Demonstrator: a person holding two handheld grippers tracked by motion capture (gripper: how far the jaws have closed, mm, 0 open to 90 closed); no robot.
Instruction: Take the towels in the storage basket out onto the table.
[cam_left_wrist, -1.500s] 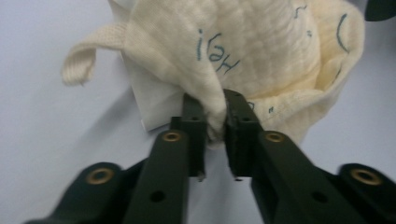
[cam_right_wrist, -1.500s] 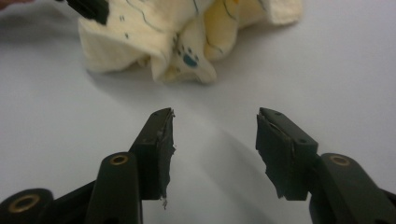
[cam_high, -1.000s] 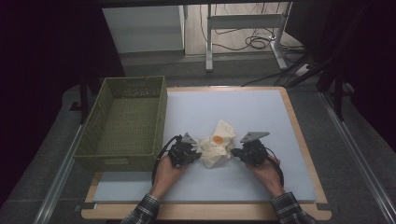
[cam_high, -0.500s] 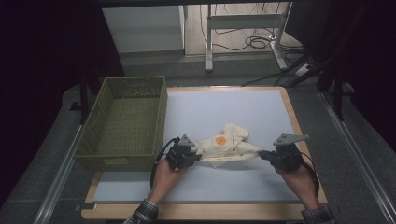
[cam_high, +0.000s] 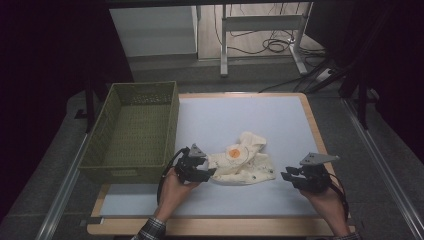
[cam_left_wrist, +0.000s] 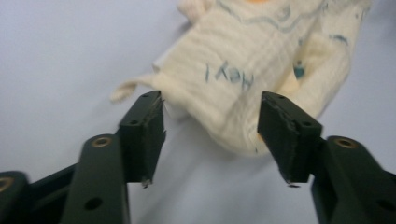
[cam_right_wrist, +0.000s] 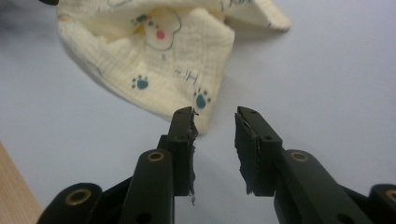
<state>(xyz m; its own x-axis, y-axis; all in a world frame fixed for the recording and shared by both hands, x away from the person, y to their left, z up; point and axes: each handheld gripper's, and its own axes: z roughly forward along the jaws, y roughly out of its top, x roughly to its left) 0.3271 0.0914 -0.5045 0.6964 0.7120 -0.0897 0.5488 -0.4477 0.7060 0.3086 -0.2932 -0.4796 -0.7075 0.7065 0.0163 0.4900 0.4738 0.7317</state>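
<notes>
Both grippers are hovering with fingers apart and holding nothing, the left gripper (cam_high: 196, 168) spread wide around the cream cloth (cam_high: 243, 161), the right gripper (cam_high: 304, 177) narrower just off its corner, risking bunching it.

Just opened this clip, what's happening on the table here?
A person holds a gripper in each hand over a cream printed cloth lying crumpled on the pale blue mat. The left gripper is open with its fingers either side of one edge of the cloth, not closed on it. The right gripper is open too, just off a corner with paw prints. A green woven basket stands to the left, nothing visible inside.
</notes>
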